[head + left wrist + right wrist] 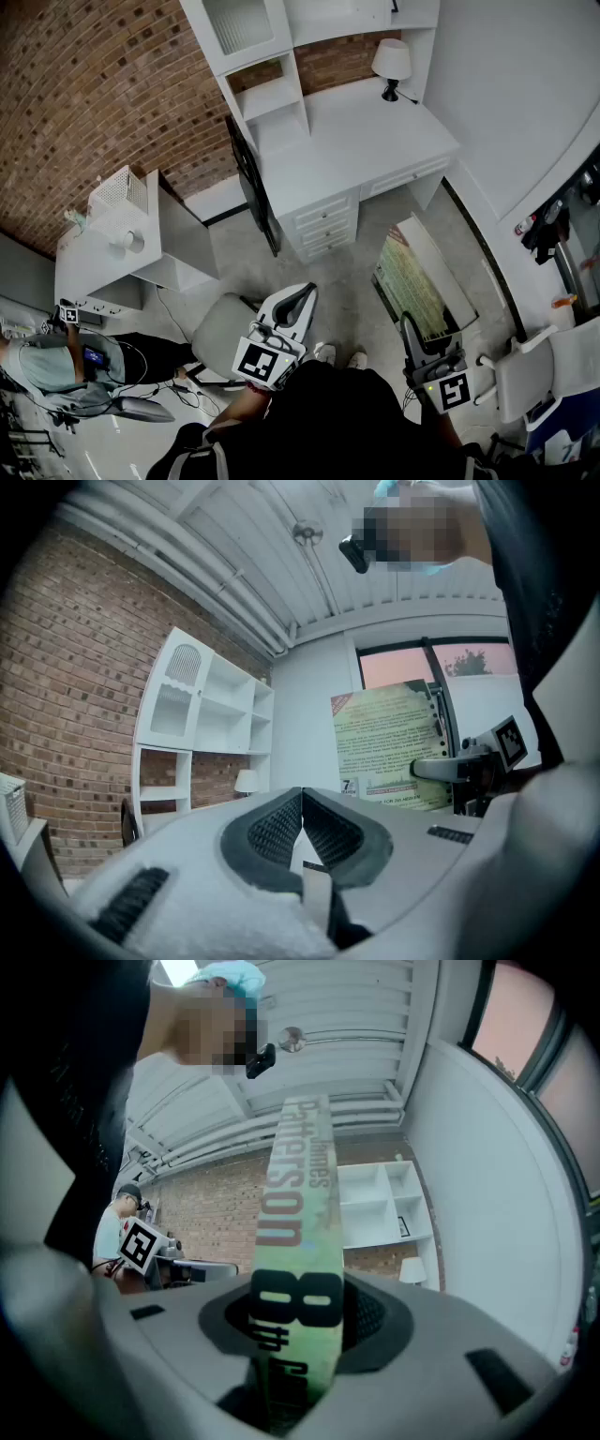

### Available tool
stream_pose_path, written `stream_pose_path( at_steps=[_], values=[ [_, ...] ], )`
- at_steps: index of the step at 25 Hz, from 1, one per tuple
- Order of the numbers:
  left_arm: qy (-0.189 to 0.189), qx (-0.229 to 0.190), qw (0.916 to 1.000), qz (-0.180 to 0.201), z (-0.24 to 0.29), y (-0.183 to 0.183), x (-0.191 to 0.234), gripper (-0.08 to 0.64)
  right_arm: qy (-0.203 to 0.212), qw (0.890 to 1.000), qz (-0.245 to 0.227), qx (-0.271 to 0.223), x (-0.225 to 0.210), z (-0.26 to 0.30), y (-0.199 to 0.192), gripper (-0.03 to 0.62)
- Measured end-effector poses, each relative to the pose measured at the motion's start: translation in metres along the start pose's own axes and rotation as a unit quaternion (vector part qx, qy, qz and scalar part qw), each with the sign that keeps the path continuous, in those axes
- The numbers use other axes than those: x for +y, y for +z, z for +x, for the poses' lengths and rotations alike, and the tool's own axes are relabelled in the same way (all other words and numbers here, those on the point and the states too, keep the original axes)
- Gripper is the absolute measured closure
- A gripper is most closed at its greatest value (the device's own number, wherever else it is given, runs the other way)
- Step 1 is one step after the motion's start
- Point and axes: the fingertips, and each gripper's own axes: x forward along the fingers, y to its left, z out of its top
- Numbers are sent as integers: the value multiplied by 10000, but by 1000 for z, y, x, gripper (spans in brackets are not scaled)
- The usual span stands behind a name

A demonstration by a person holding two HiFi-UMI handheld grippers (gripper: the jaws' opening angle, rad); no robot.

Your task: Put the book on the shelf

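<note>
Two grippers, one book, one shelf unit and one lamp are counted. The book [424, 281] is clamped between the jaws of the right gripper [413, 330] and projects from it toward 12 o'clock in the head view. The left gripper [302, 300] is seen closed, with nothing held. The shelf unit [272, 94] and the lamp [391, 61] are found well apart from the book, at 11 and 12 o'clock.

A red brick wall [94, 94] is backing a white desk with drawers [375, 141], where a small white-shaded lamp [391, 61] is standing; grey speckled floor [352, 272] is spreading below.
</note>
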Motion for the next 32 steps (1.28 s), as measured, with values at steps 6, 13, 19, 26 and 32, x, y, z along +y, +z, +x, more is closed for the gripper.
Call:
stream_pose_path(
  at_steps=[6,13,19,26,32],
  values=[
    [56,181,9998,-58,-6,-11,-21,541,-123,9997,177,146,-21,-20,-18,426],
    [233,241,9993,-176,-12,-22,-34,541,-198,9987,458,117,-38,-41,-26,426],
    [210,215,9992,-248,-8,-24,-40,541,-374,9978,542,106,-52,-48,-26,426],
    [-14,44,9995,-317,10,-29,-31,541,-592,9969,509,128,-60,-45,-28,426],
    [-182,-37,9991,-374,40,-25,-22,541,-749,9959,479,185,-77,-33,-30,425]
  ],
)
